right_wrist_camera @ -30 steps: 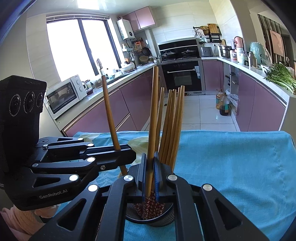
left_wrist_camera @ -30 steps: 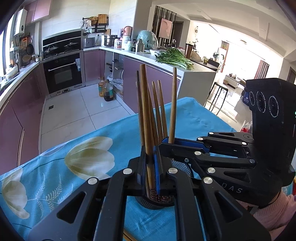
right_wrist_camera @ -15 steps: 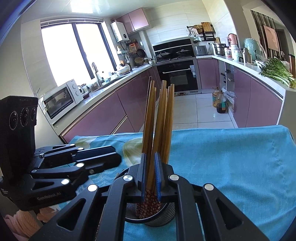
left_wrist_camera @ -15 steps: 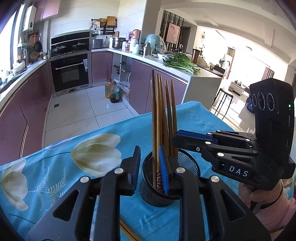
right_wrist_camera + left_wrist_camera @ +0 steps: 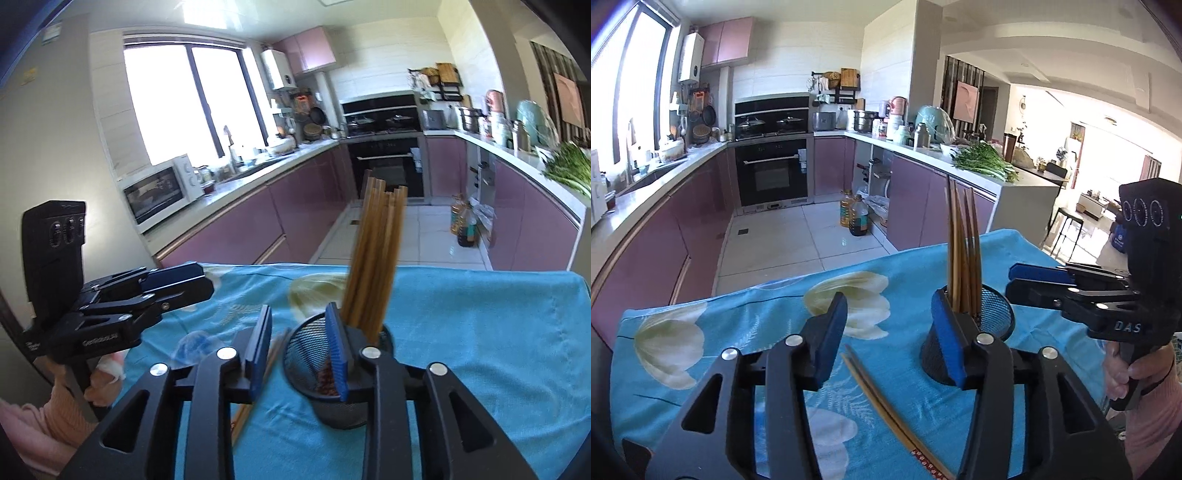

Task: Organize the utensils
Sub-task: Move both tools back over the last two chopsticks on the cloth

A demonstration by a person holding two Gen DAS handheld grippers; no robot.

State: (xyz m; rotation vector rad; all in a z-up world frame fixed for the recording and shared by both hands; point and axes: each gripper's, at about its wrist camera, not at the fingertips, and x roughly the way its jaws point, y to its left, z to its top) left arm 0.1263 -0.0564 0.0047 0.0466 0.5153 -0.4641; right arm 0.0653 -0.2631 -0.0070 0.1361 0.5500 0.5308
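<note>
Loose chopstick pair (image 5: 886,410) on the tablecloth (image 5: 738,332): near ends cut off by the bottom edge in the left wrist view; in the right wrist view mostly hidden behind the right gripper (image 5: 301,349). Mesh holder (image 5: 993,306): front wall covered by a left gripper (image 5: 890,332) finger (image 5: 945,339). Standing chopsticks (image 5: 373,258) motion-blurred in the right wrist view, count unclear. Lower ends inside the holder hidden. Countertop jars (image 5: 897,129) too small to ID. Person's hand (image 5: 1123,373) partly hidden by the handle.

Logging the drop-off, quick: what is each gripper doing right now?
Left gripper: open, jaws just been opening, holding nothing.
Right gripper: open, jaws just been opening, holding nothing.
</note>
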